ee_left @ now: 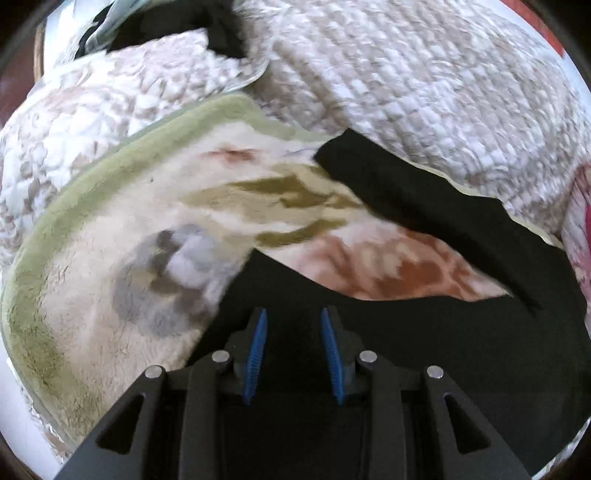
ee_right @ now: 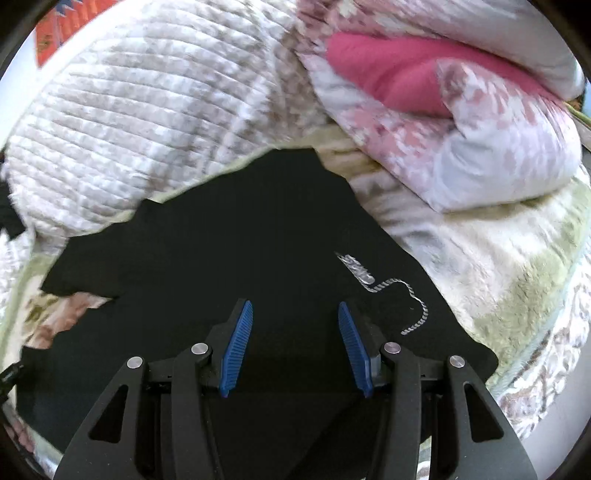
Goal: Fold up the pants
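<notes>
Black pants (ee_left: pixel 424 325) lie spread on a fleece blanket (ee_left: pixel 110 229) on a bed. In the left wrist view one leg (ee_left: pixel 424 199) runs up and left, the other lies under my left gripper (ee_left: pixel 293 314), which is open just above the fabric and holds nothing. In the right wrist view the pants (ee_right: pixel 240 236) fill the middle, with a white striped drawstring (ee_right: pixel 402 295) lying on them to the right of my right gripper (ee_right: pixel 295 306). The right gripper is open above the fabric and holds nothing.
A white-beige quilted cover (ee_left: pixel 424 85) is bunched behind the pants, also in the right wrist view (ee_right: pixel 140 110). A pink-flowered duvet with a pink lining (ee_right: pixel 424 85) lies at the right. A dark item (ee_left: pixel 192 26) sits at the far back.
</notes>
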Demonstrator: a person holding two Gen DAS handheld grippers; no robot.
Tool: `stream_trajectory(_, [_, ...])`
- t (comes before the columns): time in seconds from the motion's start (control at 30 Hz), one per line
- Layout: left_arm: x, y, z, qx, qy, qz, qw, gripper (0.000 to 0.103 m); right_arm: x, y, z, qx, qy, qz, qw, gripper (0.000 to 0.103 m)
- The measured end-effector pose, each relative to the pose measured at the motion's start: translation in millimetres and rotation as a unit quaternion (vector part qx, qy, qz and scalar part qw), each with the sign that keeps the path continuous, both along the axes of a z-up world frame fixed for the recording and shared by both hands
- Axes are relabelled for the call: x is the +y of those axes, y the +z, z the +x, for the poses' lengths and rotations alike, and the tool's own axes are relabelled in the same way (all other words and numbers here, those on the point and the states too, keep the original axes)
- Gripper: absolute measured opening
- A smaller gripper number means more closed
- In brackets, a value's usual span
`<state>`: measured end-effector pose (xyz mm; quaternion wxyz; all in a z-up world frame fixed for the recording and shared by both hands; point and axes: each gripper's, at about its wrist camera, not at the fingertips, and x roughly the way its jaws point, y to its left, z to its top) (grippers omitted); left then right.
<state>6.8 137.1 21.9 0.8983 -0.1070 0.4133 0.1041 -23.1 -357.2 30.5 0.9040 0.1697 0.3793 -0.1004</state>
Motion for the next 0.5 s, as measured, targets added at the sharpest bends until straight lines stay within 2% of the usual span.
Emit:
stream_trajectory(0.07, [2,1,-1,-0.005,0.004,-0.004,1.0,0.033,-1,2,-3,-0.008,-0.001,0.0,1.0,0.049])
stream_trajectory(0.17, [2,8,-8,-0.023,0.017,0.012,0.9995,0.033,1,9,-7,-0.025,-0.004,-0.01,1.0,0.049])
stream_trajectory(0.3, [5,12,-9,-0.035,0.02,0.01,0.9991,0.034,2,5,-4,-0.018,0.002,-0.002,1.0,0.049])
stream_trajectory(0.37, [-4,12,-7,-0.036,-0.001,0.0,0.9993,0.034,6,6,-2,-0.019,0.012,-0.005,1.0,0.049])
stream_trajectory(0.5, [-37,12,-5,-0.037,-0.072,-0.012,0.9966,0.035,24,8,-1,-0.026,0.054,-0.024,0.998,0.049])
